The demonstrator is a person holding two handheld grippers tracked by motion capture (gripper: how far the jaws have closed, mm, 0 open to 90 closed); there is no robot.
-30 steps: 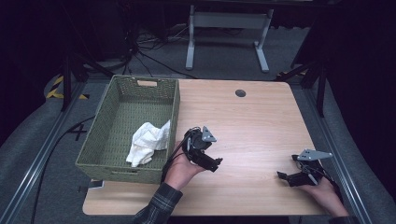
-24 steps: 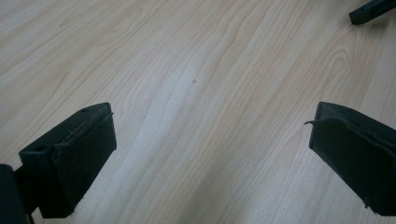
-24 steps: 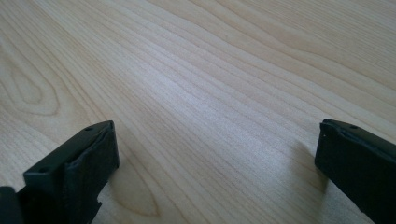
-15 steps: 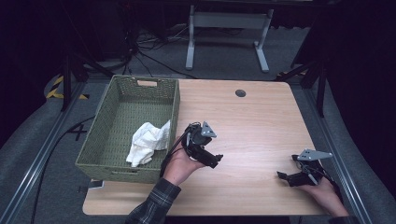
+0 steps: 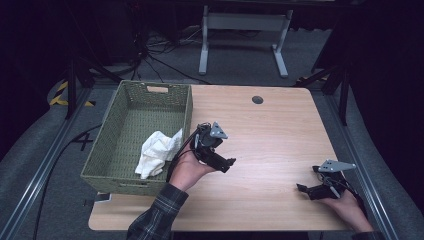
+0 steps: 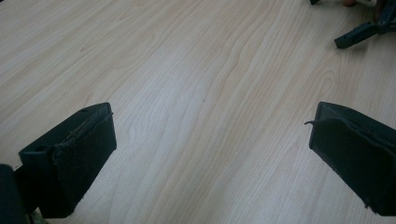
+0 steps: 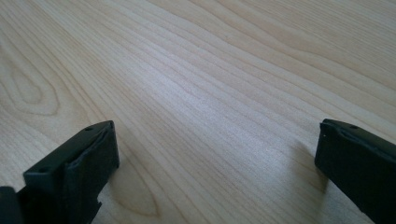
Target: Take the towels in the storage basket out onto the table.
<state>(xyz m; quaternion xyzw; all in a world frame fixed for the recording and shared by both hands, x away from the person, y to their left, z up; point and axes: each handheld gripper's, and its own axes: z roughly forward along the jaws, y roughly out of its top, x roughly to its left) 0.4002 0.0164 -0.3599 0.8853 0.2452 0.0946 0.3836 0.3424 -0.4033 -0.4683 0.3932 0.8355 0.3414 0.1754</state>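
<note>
Hovering just right of the basket (image 5: 120,130), the left gripper (image 5: 226,163) is held above bare table (image 5: 280,135) with its jaws spread wide and nothing between them; it points right, toward the table's middle. The white cloth (image 5: 156,152) lies inside the basket at its near right corner, one fold riding up the right wall, apart from the gripper. Such a pose would suit a hand that is done with the cloth rather than reaching for it, though this is a judgement. The right gripper (image 5: 306,190) rests low at the near right edge, jaws likewise wide and empty, probably parked out of the way. The basket appears to hold nothing else; its far end is dim.
</note>
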